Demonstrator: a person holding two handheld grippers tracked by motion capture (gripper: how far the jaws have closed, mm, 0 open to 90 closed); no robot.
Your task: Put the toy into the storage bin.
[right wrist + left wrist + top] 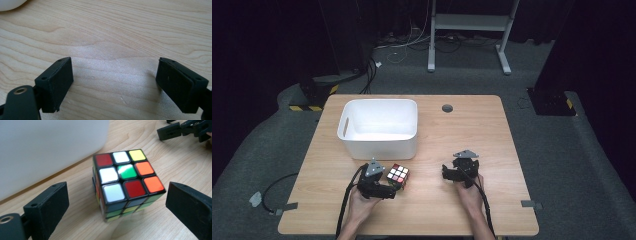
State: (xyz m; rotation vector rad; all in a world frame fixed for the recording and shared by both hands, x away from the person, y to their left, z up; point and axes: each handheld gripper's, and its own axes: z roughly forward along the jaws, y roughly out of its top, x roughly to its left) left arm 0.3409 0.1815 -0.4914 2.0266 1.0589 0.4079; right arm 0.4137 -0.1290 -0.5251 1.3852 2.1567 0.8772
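Note:
A scrambled Rubik's cube [397, 176] [126, 182] rests on the wooden table [472, 125] just in front of the white bin [377, 127]. My left gripper [389, 190] [118, 197] is open, one jaw on each side of the cube's near end, and neither jaw touches it. Further right, my right gripper [447, 172] [116, 67] is also open, with only bare wood between its jaws. It appears too in the left gripper view, as the right gripper [185, 128] beyond the cube.
The bin's white wall [50, 150] stands close behind the cube, and a bin corner [10, 3] shows at the upper left. A round cable hole [447, 108] sits at the table's far side. A metal stand [469, 22] is on the floor beyond.

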